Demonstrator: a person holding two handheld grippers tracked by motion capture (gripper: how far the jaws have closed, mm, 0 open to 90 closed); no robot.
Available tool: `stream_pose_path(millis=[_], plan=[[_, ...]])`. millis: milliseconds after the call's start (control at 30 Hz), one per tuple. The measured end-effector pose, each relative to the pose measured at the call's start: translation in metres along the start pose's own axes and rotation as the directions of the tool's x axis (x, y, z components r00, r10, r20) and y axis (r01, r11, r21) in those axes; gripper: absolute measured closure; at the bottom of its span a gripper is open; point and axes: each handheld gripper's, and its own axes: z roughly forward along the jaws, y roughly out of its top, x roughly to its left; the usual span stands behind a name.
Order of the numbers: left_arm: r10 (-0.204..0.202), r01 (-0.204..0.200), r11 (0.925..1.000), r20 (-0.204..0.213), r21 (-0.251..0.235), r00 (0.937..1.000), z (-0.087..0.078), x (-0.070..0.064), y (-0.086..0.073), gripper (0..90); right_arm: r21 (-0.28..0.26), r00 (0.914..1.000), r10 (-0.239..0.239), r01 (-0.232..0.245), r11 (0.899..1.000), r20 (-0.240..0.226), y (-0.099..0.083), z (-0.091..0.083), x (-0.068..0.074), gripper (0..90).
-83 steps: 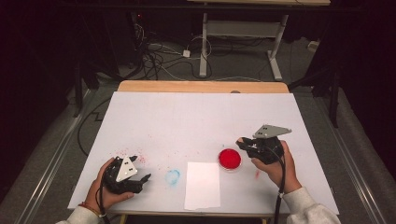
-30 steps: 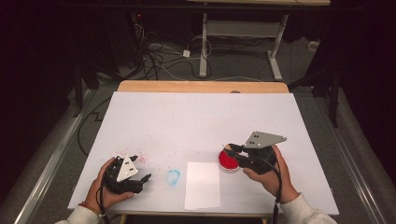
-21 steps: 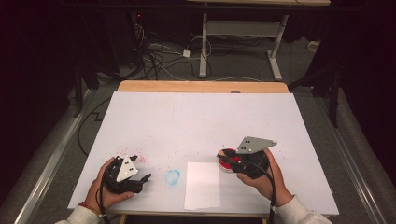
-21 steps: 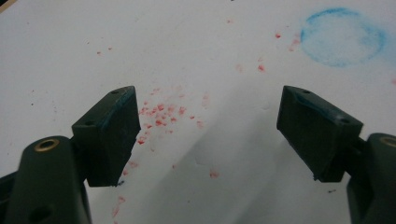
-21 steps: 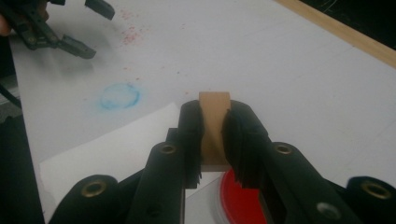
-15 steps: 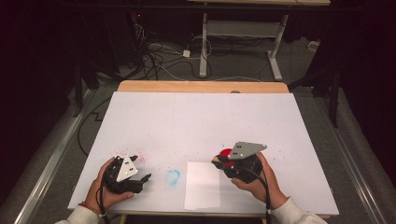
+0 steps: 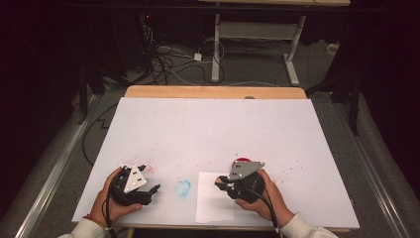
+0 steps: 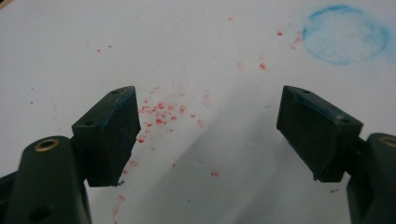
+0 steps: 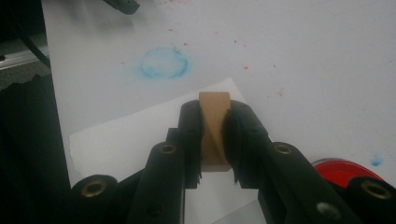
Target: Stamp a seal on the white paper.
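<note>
Change: the right gripper (image 7: pixel 221 183) has travelled from the red ink dish (image 7: pixel 242 161) toward 8 o'clock and now hangs over the white paper sheet (image 7: pixel 213 208); the left gripper (image 7: pixel 151 191) has kept its place at the near left
Right gripper: clamped on a small tan wooden stamp block (image 9: pixel 214 126), the block standing upright between the jaws
Left gripper: jaws spread wide with nothing between them, resting over the red-speckled table cover (image 8: pixel 196 56)
Meaning: the stamp looks freshly inked and carried to the paper; pressing it down on the sheet seems the next step
Stamp place: above the far edge of the sheet, at about 5 o'clock on the table
Edges: the sheet lies just beside the near table edge; the dish sits just behind the right gripper at 1 o'clock; the blue ring stain (image 7: pixel 183 188) lies near, at 9 o'clock of the sheet
Room: wide bare cover toward 12 o'clock; the left gripper is well apart from the sheet
</note>
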Motion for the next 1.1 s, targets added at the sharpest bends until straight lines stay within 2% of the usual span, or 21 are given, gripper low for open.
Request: stream_pose_path(millis=[367, 567, 767, 1000, 1100], plan=[[0.001, -0.001, 1.0000, 0.001, 0.003, 1.0000, 0.001, 0.000, 0.000, 20.5, 0.034, 0.9999, -0.009, 0.010, 0.999, -0.012, -0.004, 0.015, 0.007, 76.1], [-0.001, 0.001, 1.0000, 0.002, 0.004, 1.0000, 0.001, 0.000, 0.000, 20.5, 0.062, 0.9992, -0.031, 0.033, 0.998, -0.025, -0.007, 0.024, 0.011, 76.0], [0.002, -0.002, 1.0000, 0.005, 0.006, 1.0000, 0.002, 0.000, 0.000, 20.5, 0.084, 0.9994, -0.030, 0.031, 0.996, -0.020, -0.011, 0.030, 0.010, 76.1], [0.000, 0.000, 1.0000, 0.004, 0.004, 1.0000, 0.002, 0.000, 0.000, 20.5, 0.116, 0.9986, -0.037, 0.041, 0.992, -0.038, -0.016, 0.040, 0.010, 76.0], [-0.002, 0.002, 1.0000, 0.004, 0.005, 1.0000, 0.002, 0.000, 0.000, 20.5, 0.115, 0.9982, -0.023, 0.030, 0.993, -0.056, -0.017, 0.040, 0.008, 76.2]])
